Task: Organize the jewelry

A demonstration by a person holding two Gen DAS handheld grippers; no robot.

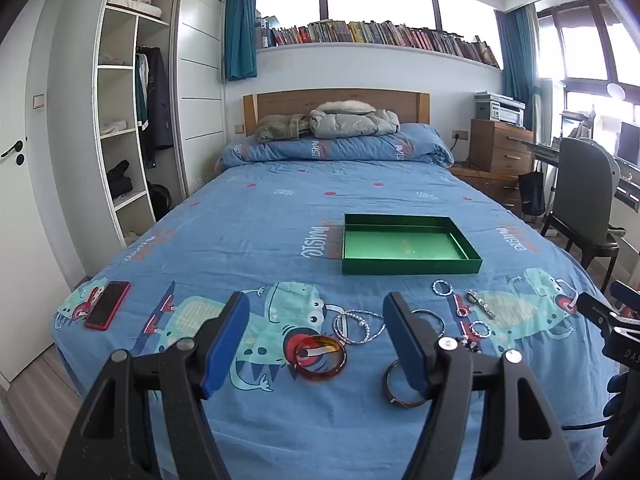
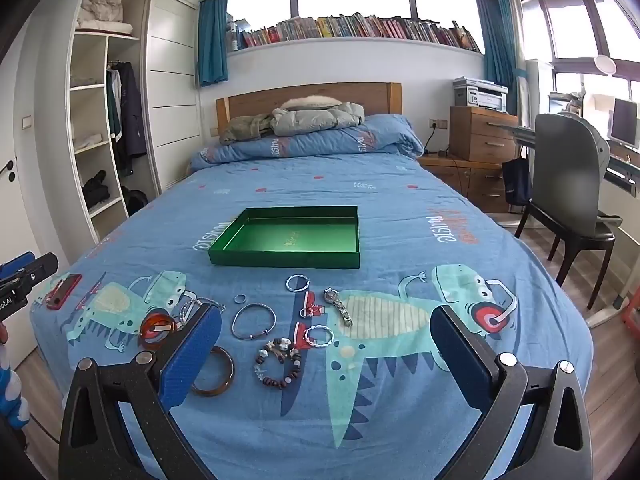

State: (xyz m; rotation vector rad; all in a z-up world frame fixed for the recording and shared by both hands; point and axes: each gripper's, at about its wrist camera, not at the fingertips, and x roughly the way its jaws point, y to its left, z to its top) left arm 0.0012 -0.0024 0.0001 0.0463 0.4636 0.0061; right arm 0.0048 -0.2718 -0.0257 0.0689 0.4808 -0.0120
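both grippers hang above the near edge of the bed (image 2: 400, 208), tilted down, with nothing picked up yet. the left gripper (image 1: 316, 340) has its jaws spread apart and empty; the right gripper (image 2: 326, 354) is also spread wide and empty. the jewelry lies scattered on the blue cover just in front of the green tray (image 2: 224, 256), which looks bare.

nearest the left gripper sits the amber bangle (image 1: 320, 356), with a beaded silver bracelet (image 1: 354, 324) just beyond it. the right view shows a brown bangle (image 2: 218, 372) beside its left finger, a thin silver bangle (image 2: 254, 322), a bead bracelet (image 2: 278, 364), a watch (image 2: 340, 306) and a few small rings.

my judgement: start with the amber bangle. come down so 1 finger drops inside the hoop and the other outside, pinching the band rather than squeezing across the ring. the soft cover will give, so press lightly and lift straight before carrying to the tray. thin rings may slip; save them for later.
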